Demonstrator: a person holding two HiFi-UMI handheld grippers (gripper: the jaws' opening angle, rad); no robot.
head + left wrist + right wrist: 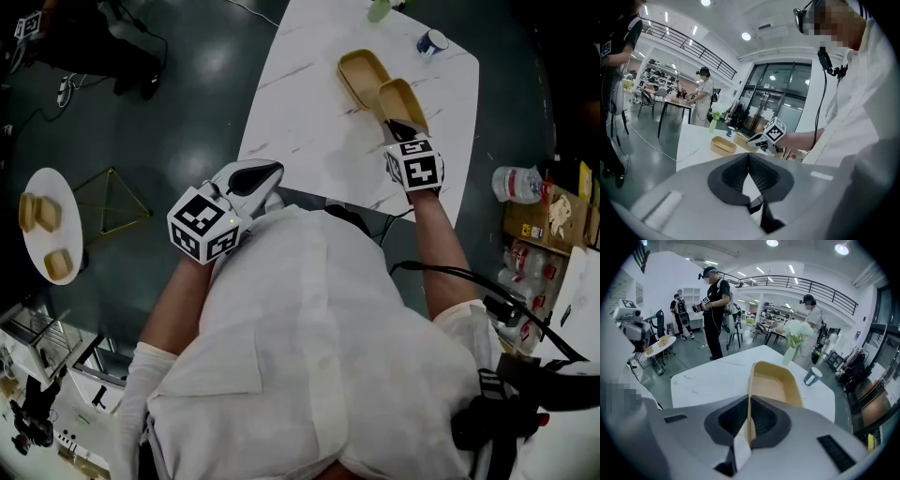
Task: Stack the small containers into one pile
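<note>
Two tan oblong containers are over the white marble table [300, 84]. One container [362, 75] rests on the top and shows as a low tub [723, 146] in the left gripper view. Beside it, my right gripper [405, 129] is shut on the near wall of the other container [403, 101]. In the right gripper view the jaws [749, 423] pinch that container's left rim [774, 383], lifted over the table. My left gripper [255, 176] hangs off the table's near-left edge, its jaws [749, 171] shut with nothing in them.
A blue-and-white cup [431, 42] and a vase of flowers [796, 341] stand at the table's far end. A small round table [49, 225] with more tan containers is on the left. Bottles and boxes [539, 211] are on the right. People stand beyond.
</note>
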